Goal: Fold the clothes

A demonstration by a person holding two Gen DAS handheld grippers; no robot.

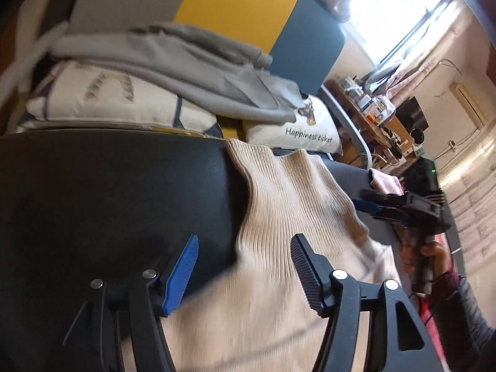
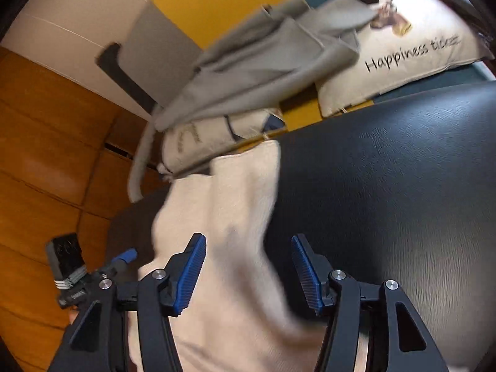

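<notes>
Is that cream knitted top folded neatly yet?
Not yet. The cream ribbed sweater lies rumpled on the black cushion, with uneven bunched edges.

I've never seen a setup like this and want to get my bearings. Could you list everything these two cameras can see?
Cream ribbed knit garment: one, cream, draped over the black surface beneath both grippers.
Black leather-like padded surface: one, black, under the garment.
Grey folded garment: one, grey, on top of the cushions.
White printed cushions: two, white; one reads "Happiness ticket".
Yellow, blue and grey wall panels: behind the cushions.
Cluttered wooden desk: one, brown, by the bright window.
Wooden floor: orange-brown, left of the right wrist view.
Left gripper: black with a blue pad, open.
Right gripper: black with blue pads, open.
Person's hand: one, holding the right gripper's handle.
</notes>
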